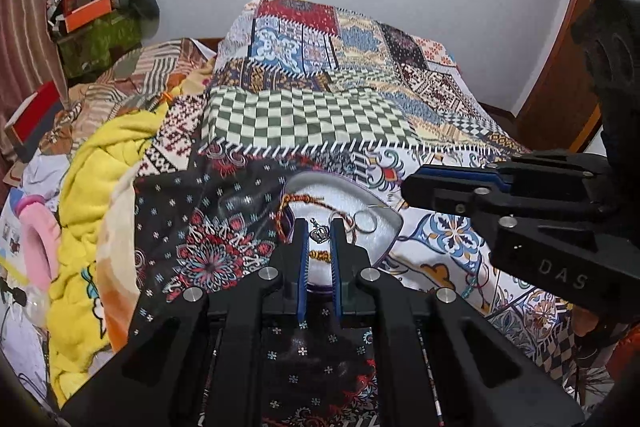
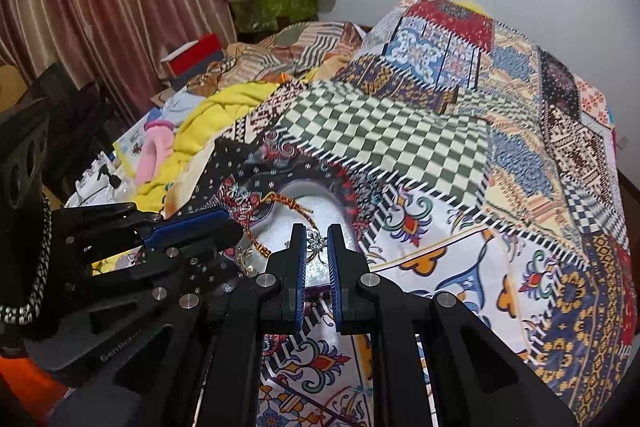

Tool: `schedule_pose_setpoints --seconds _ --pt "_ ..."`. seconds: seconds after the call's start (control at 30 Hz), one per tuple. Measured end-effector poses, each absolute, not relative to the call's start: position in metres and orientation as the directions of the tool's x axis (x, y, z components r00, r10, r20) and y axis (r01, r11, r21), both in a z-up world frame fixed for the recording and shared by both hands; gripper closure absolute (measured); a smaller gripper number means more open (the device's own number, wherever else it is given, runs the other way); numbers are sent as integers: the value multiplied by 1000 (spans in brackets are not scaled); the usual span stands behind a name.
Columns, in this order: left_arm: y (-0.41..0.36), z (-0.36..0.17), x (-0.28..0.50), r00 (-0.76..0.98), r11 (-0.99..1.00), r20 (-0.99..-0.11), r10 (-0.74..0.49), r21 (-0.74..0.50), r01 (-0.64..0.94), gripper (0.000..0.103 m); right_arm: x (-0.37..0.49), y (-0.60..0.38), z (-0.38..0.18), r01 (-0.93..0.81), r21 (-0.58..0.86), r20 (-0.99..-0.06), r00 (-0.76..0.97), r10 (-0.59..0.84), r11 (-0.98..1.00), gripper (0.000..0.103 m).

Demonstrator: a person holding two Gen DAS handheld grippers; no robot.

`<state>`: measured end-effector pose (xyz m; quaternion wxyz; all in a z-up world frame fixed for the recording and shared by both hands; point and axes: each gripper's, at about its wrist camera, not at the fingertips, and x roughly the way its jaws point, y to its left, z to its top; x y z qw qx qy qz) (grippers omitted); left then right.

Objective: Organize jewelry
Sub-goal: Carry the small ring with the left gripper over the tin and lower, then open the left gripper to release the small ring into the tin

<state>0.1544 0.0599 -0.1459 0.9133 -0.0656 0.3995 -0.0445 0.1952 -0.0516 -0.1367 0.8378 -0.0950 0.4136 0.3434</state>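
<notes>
We see white tray [image 1: 384, 227] on quilt [image 1: 312, 119], near centre. Crown pendant [image 1: 319, 235] inside; light, chain slack. We'd pinch pendant body. Left gripper [image 1: 319, 231], right gripper [image 2: 317, 239]: narrow gaps, nothing clamped.

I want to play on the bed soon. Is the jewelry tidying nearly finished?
Not yet. Nothing looks sorted: the crown charm, braided cord and ring lie loose together in the white tray on the quilt. The left gripper and right gripper are both open over the tray, holding nothing. Every piece still needs picking up.
</notes>
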Motion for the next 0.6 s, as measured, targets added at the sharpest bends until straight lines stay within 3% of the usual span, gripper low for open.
schedule_pose_setpoints --seconds 0.6 --pt "59 -163 161 650 990 -750 -126 -141 30 95 205 -39 -172 -661 127 -817 353 456 739 94"
